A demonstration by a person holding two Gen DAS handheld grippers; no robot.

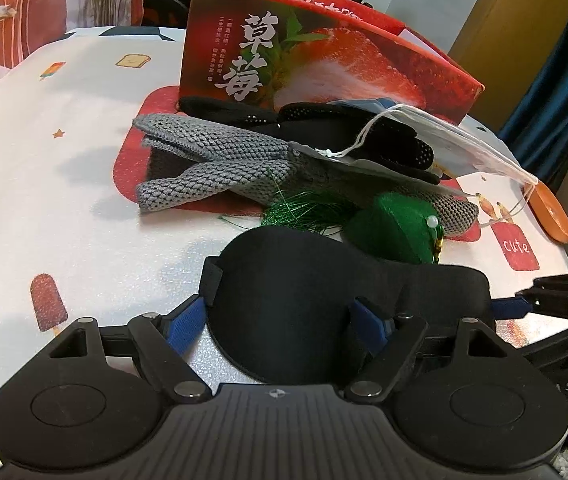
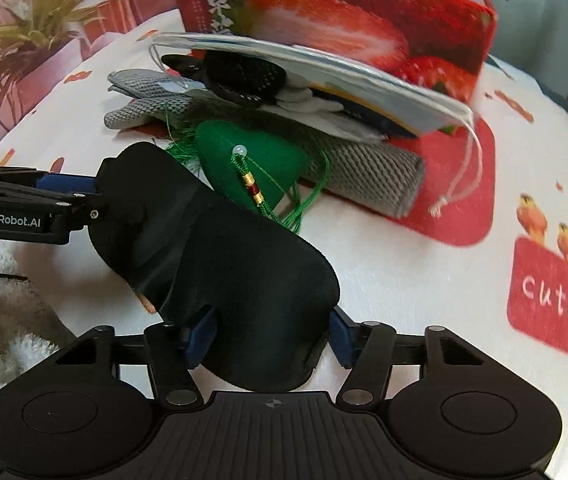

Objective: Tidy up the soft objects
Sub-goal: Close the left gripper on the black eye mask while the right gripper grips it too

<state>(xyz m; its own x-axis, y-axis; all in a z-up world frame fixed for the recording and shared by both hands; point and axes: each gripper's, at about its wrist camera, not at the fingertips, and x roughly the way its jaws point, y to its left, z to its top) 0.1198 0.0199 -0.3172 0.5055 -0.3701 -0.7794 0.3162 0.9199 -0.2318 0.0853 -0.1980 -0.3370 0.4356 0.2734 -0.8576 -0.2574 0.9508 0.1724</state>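
Left wrist view: black sleep mask (image 1: 304,300) lying at 6 o'clock on the printed bed cover (image 1: 84,128), one eye cup sitting between the blue pads of the left claw (image 1: 284,322). Jaws fairly wide, pads close beside that cup; whether pressing on it, cannot tell. Right claw (image 2: 270,334) reaching in from 3 o'clock there, and in the right wrist view set astride the other eye cup, blue pads tight against its edges, fabric bulging between them: gripped, by the look of it.

Beyond the mask toward 12 o'clock, a loose heap: green heart-shaped sachet (image 2: 256,168) with tassel touching the mask's far edge, grey knit gloves (image 1: 212,160) behind it, black perforated fabric pieces (image 1: 324,120) and a white face mask (image 1: 464,144) with ear loops stacked on top. Farther toward 12, the red strawberry box (image 1: 324,52), open-topped, standing just behind the heap.

Judged progress: early. Nothing visible inside the box, though its interior mostly hidden. Sleep mask only being taken up; sachet, gloves, black pieces and face mask all unsorted.
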